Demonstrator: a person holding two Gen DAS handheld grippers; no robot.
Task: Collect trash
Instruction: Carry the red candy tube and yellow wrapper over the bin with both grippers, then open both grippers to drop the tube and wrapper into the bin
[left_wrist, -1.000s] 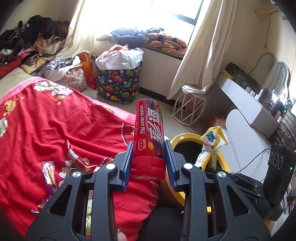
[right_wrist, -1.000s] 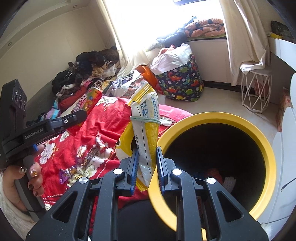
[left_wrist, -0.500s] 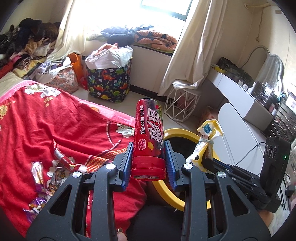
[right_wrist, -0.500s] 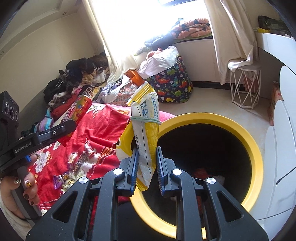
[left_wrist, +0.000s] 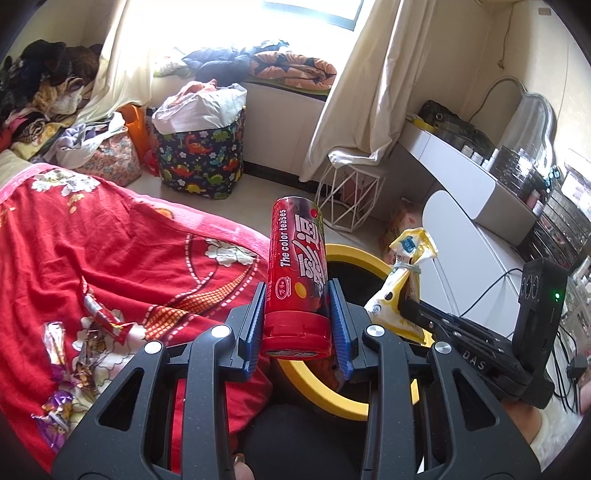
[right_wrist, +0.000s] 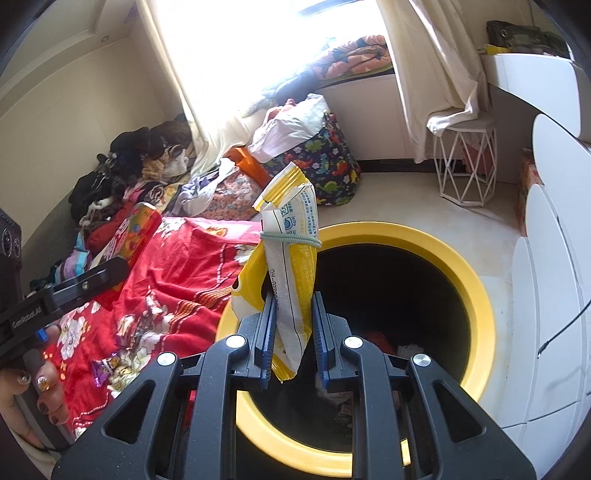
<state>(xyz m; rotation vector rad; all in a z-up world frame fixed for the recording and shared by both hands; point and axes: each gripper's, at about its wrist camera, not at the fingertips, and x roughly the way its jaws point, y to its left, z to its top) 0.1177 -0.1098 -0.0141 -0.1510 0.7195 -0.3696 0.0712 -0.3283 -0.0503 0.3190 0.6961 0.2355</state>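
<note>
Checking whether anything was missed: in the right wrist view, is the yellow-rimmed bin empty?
No: the yellow-rimmed bin already has red and pale scraps lying at its dark bottom.

Right gripper (right_wrist: 293, 343) jaws clamped on yellow-white snack packet (right_wrist: 291, 273), upright over yellow-rimmed bin (right_wrist: 476, 295). Red bedspread (right_wrist: 177, 273) left, wrappers (right_wrist: 122, 354) on it.

Bedroom — bed (left_wrist: 110, 258), laundry hamper (left_wrist: 199, 162)
</note>
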